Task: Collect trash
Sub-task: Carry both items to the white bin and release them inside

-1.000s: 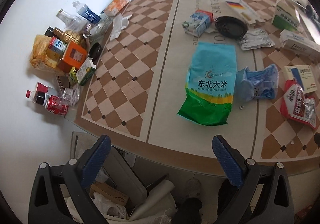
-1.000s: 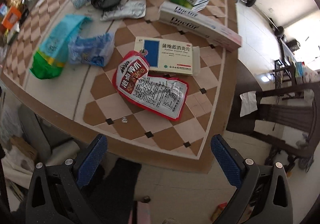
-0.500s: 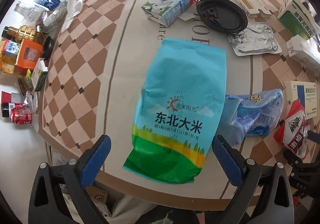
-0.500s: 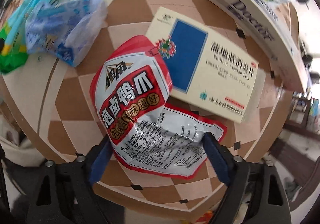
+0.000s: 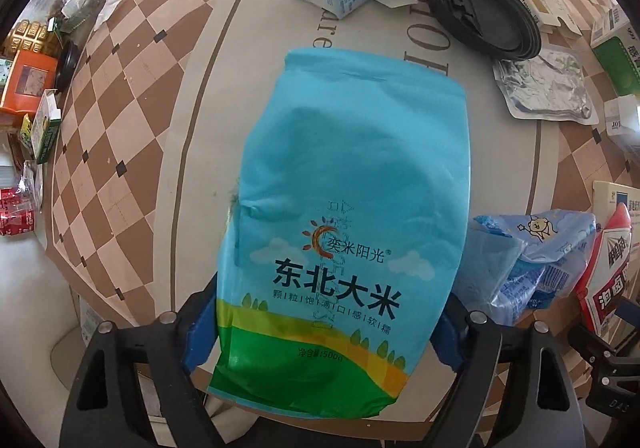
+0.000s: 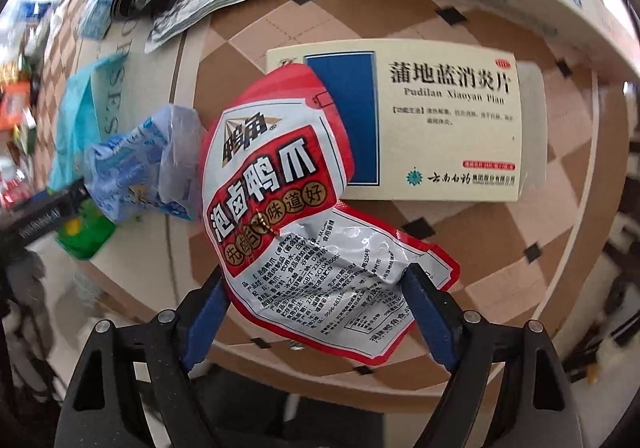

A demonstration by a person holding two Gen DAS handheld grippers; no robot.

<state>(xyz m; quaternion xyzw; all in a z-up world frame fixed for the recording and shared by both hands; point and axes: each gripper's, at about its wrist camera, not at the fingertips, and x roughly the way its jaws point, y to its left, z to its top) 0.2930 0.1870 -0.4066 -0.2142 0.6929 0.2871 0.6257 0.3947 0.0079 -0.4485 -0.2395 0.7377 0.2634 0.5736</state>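
Left wrist view: the left hand-held gripper (image 5: 320, 332) reaches forward low over the worktop (image 5: 160, 127) edge, blue pads apart, flanking the near end of the flat blue rice bag (image 5: 352, 183).
Right wrist view: the right hand-held gripper (image 6: 316, 316) has pads pressed against the crumpled red snack packet (image 6: 288, 207), which overlaps the medicine box (image 6: 448, 127).

The left hand-held gripper (image 5: 324, 328) straddles the blue rice bag's (image 5: 352, 187) lower end, pads at its edges.

Packaging-strewn checkered table (image 5: 132, 151)
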